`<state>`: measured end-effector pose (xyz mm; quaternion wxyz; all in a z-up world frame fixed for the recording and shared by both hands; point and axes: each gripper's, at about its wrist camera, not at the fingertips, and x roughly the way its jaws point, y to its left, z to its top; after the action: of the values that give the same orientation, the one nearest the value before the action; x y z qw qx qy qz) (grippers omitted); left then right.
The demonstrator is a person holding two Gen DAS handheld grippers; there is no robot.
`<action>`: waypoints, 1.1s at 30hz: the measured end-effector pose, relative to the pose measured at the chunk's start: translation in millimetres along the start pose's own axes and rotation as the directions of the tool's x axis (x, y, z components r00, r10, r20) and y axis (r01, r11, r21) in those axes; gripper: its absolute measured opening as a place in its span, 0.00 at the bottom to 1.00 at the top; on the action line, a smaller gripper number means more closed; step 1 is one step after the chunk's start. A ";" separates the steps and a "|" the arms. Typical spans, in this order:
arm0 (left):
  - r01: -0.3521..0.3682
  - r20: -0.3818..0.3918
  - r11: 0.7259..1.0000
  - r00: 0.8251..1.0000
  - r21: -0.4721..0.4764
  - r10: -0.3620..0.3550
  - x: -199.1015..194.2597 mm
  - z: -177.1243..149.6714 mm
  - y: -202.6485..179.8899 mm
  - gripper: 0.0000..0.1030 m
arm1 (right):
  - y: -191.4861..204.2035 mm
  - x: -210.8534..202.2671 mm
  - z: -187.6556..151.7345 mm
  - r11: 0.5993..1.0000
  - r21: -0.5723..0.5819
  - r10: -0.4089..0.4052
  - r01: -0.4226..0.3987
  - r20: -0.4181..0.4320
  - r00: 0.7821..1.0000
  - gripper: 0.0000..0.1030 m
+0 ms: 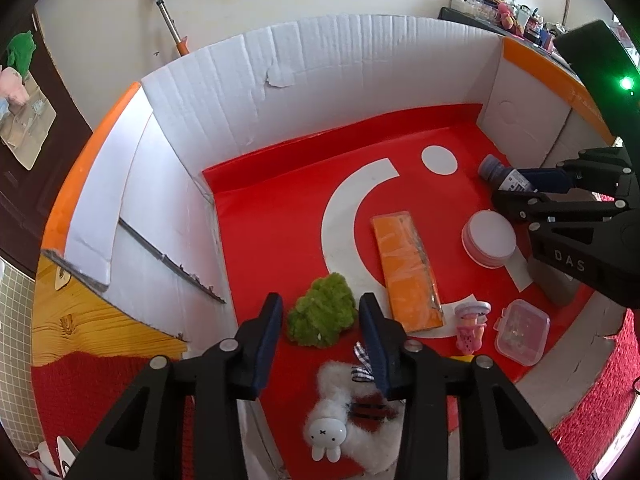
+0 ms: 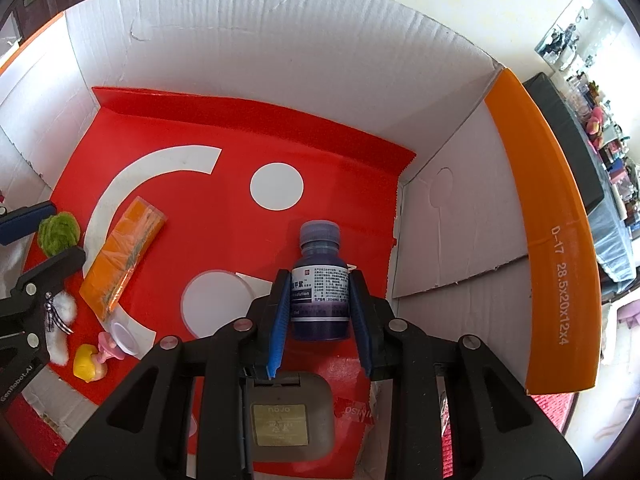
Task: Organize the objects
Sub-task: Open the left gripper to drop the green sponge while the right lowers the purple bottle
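Observation:
My left gripper point(image 1: 322, 314) hangs over the near left of the red box floor. A green fuzzy ball point(image 1: 322, 322) lies between its fingertips, and a thin gap shows beside the left pad, so it stands open. The same green fuzzy ball point(image 2: 60, 232) shows at the left edge of the right wrist view. My right gripper point(image 2: 320, 280) is shut on a dark purple bottle point(image 2: 320, 292) with a white label, cap pointing away, low over the floor near the right wall. In the left wrist view the purple bottle point(image 1: 516, 178) sits in the right gripper point(image 1: 552, 180).
The cardboard box point(image 1: 320, 80) has tall white walls. On its floor lie an orange packet point(image 1: 408, 272), a round white-lidded tin point(image 1: 488, 238), a clear small case point(image 1: 522, 332), a pink toy cup point(image 1: 472, 326), a white plush rabbit point(image 1: 344, 412), and a grey case point(image 2: 292, 420).

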<state>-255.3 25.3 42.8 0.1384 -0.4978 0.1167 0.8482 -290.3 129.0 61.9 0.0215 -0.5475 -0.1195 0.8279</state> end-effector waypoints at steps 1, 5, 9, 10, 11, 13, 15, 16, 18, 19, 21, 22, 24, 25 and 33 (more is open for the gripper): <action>0.002 -0.001 1.000 1.000 -0.001 -0.002 0.2 0.1 -0.4 0.41 | 0.5 -0.9 -0.1 1.000 0.002 0.002 -0.002 0.000 1.000 0.26; 0.012 0.002 1.000 1.000 -0.013 -0.012 -0.5 -0.1 3.1 0.41 | -1.6 -2.7 1.0 1.000 0.007 0.007 -0.007 0.001 1.000 0.26; 0.033 0.008 0.999 0.999 -0.040 -0.033 -1.7 2.5 15.3 0.41 | -3.5 -5.4 1.0 1.000 0.013 0.011 -0.011 0.005 1.000 0.26; 0.042 0.010 0.998 0.999 -0.045 -0.041 0.9 3.0 13.6 0.42 | 0.2 -7.3 -1.4 1.000 0.013 0.009 -0.010 0.007 1.000 0.26; 0.044 0.009 0.998 0.999 -0.047 -0.044 3.5 3.4 11.5 0.43 | 0.1 -8.1 -1.3 1.000 0.014 0.009 -0.009 0.011 1.000 0.26; 0.048 0.013 0.997 0.999 -0.053 -0.048 2.1 3.5 16.8 0.45 | -0.2 -9.1 -1.8 1.000 0.016 0.011 -0.011 0.013 1.000 0.26; 0.052 0.019 0.997 0.999 -0.053 -0.051 1.0 4.6 21.3 0.45 | -0.5 -10.1 -1.7 1.000 0.016 0.010 -0.011 0.016 1.000 0.26; 0.054 0.023 0.997 0.998 -0.054 -0.053 -0.4 5.0 22.6 0.45 | -0.5 -9.5 -1.6 1.000 0.016 0.010 -0.011 0.017 1.000 0.27; 0.059 0.031 0.997 0.998 -0.053 -0.058 -7.6 4.4 22.8 0.45 | 0.0 -9.2 -2.2 1.000 0.014 0.006 -0.006 0.017 1.000 0.27; 0.059 0.035 0.997 0.998 -0.051 -0.058 -11.1 1.2 19.0 0.45 | 1.1 -9.7 -2.8 1.000 0.014 0.006 -0.006 0.018 1.000 0.27; 0.061 0.039 0.997 0.997 -0.046 -0.059 -17.9 -7.3 19.6 0.45 | 1.7 -10.0 -2.8 1.000 0.016 0.009 -0.009 0.019 1.000 0.27; 0.061 0.041 0.997 0.997 -0.044 -0.059 -19.0 -8.4 20.2 0.45 | 1.3 -9.9 -2.7 1.000 0.017 0.009 -0.010 0.020 1.000 0.27; 0.063 0.042 0.997 0.997 -0.044 -0.061 -21.1 -9.4 19.7 0.45 | 2.2 -9.4 -2.2 1.000 0.015 0.001 -0.001 0.022 1.000 0.27; 0.064 0.044 0.997 0.997 -0.045 -0.062 -22.0 -9.9 25.7 0.45 | 2.3 -8.6 -2.3 1.000 0.015 -0.002 0.001 0.022 1.000 0.27; 0.064 0.040 0.997 0.997 -0.049 -0.062 -15.1 -11.1 12.6 0.45 | 7.7 -4.4 -2.2 1.000 0.018 -0.011 0.010 0.015 1.000 0.27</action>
<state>-243.7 8.0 51.6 0.1546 -0.4883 0.0773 0.8554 -285.8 121.1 63.3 0.0300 -0.5405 -0.1150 0.8329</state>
